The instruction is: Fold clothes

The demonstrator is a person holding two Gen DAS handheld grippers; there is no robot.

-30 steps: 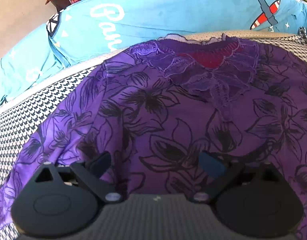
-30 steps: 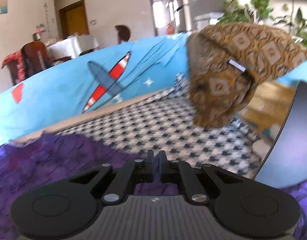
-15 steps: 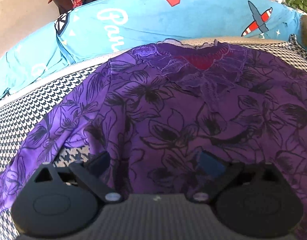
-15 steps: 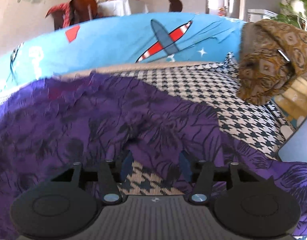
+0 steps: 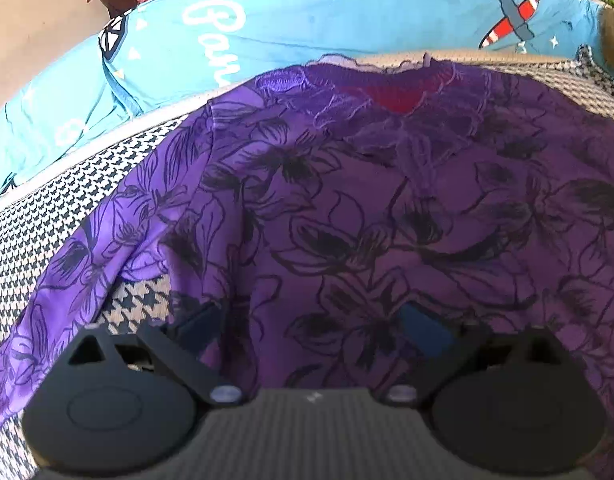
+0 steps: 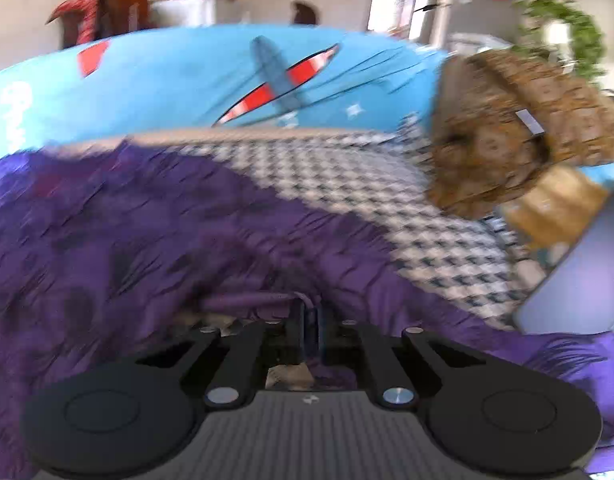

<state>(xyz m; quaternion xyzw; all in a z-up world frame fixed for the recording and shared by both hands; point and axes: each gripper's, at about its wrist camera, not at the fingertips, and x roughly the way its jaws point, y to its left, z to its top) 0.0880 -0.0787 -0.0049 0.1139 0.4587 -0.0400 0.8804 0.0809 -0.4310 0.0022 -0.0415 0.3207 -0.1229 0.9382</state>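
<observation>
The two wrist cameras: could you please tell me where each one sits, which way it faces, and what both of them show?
Left wrist: on the left gripper, looking down along open fingers over the purple floral garment spread on the houndstooth cover.
Right wrist: on the right gripper, jaws shut on the garment's bunched edge, facing the brown cushion.
Shared: the garment, the cover and the blue plane-print fabric; no hand shows.
</observation>
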